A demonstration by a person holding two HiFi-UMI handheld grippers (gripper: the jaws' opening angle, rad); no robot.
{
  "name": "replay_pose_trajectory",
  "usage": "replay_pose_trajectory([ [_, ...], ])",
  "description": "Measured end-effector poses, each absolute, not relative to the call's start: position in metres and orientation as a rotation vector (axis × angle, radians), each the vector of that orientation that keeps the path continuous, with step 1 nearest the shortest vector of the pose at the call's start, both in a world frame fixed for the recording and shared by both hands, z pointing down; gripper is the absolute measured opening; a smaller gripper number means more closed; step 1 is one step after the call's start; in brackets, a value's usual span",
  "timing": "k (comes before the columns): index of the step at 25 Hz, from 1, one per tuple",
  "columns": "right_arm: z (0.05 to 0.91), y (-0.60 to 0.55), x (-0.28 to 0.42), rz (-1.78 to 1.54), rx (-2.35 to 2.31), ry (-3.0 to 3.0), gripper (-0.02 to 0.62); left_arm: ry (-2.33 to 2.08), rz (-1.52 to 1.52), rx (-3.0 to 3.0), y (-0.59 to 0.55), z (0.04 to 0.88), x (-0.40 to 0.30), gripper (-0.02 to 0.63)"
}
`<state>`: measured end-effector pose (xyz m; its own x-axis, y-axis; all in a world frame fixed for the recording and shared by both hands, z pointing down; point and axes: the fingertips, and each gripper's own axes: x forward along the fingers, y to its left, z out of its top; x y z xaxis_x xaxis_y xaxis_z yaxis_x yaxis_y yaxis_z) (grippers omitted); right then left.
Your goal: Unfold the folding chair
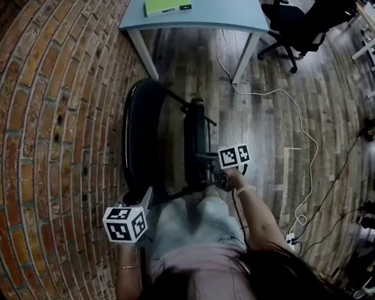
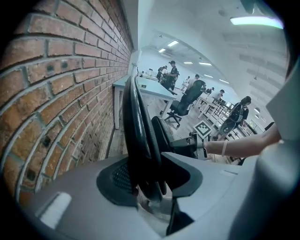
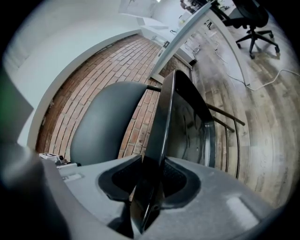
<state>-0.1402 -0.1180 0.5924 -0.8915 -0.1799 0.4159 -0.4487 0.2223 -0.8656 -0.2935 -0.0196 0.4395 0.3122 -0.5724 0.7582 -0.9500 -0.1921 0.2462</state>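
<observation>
The left gripper (image 2: 149,180) clamps the backrest (image 2: 136,126) rim. The right gripper (image 3: 150,180) has its jaws loosely apart around the seat (image 3: 161,126) edge, not squeezing it.

The left gripper (image 1: 145,197) is clamping its fingers (image 2: 112,180) on the folding chair's (image 1: 135,137) backrest rim. The right gripper (image 1: 209,168) is straddling the chair's seat edge, its fingers (image 3: 180,180) standing loose on either side.

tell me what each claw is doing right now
Left claw: shut on the chair backrest.
Right claw: open, the chair seat edge between its jaws.
</observation>
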Motion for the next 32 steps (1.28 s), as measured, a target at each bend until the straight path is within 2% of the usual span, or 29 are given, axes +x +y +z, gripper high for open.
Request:
replay_pose_trajectory([
  [32, 0.633, -0.113, -0.036, 1.800, 0.587, -2.111, 0.160, -1.364, 0.612, 1.753, -0.022, 0.494, -0.342, 0.163],
])
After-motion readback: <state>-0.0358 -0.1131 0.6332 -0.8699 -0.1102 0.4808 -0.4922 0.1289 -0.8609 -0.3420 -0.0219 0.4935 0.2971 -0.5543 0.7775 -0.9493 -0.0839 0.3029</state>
